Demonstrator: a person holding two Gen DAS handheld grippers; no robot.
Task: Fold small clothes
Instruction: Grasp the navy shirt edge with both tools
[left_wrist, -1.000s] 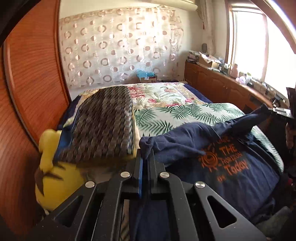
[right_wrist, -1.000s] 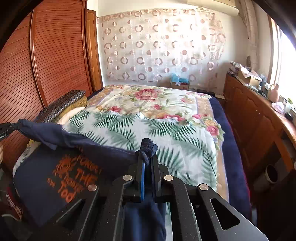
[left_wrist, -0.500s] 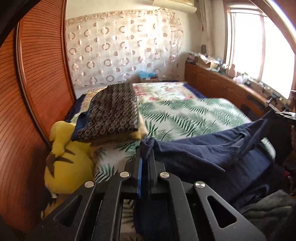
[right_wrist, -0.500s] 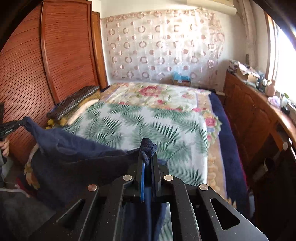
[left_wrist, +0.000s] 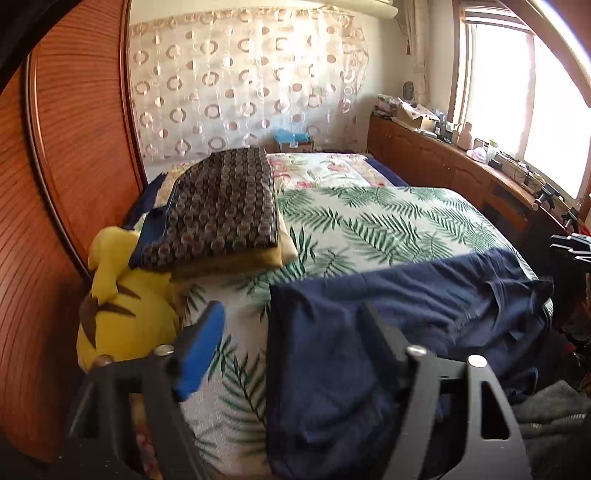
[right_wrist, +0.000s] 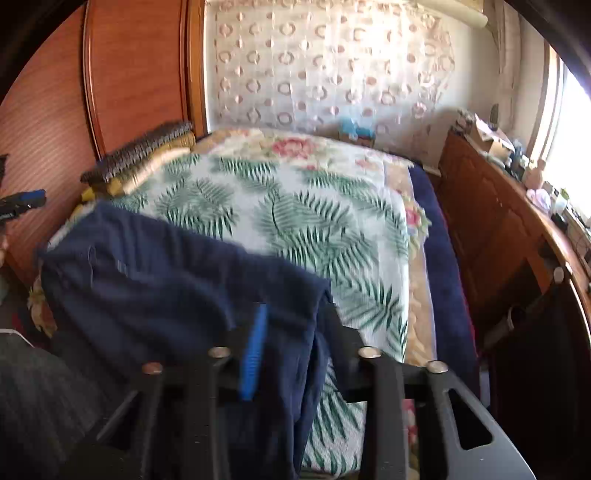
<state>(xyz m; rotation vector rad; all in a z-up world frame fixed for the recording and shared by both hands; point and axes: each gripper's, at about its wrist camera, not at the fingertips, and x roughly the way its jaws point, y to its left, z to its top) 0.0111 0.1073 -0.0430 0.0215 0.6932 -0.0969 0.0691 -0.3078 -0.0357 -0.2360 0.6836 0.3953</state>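
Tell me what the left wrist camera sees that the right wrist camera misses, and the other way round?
Only the left view shows the yellow plush toy beside the stacked pillows, and the bright window. Only the right view shows the bed's dark blue edge along the wooden cabinets, plus grey fabric at lower left. Both show the navy shirt lying over the near end of the fern-print bedspread, the dotted curtain, and each camera's own gripper, left gripper and right gripper, whose jaws have just been opening and no longer pinch the shirt.

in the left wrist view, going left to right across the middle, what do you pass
wooden wardrobe door → yellow plush toy → patterned cushion → fern-print bedspread → navy t-shirt → wooden cabinet
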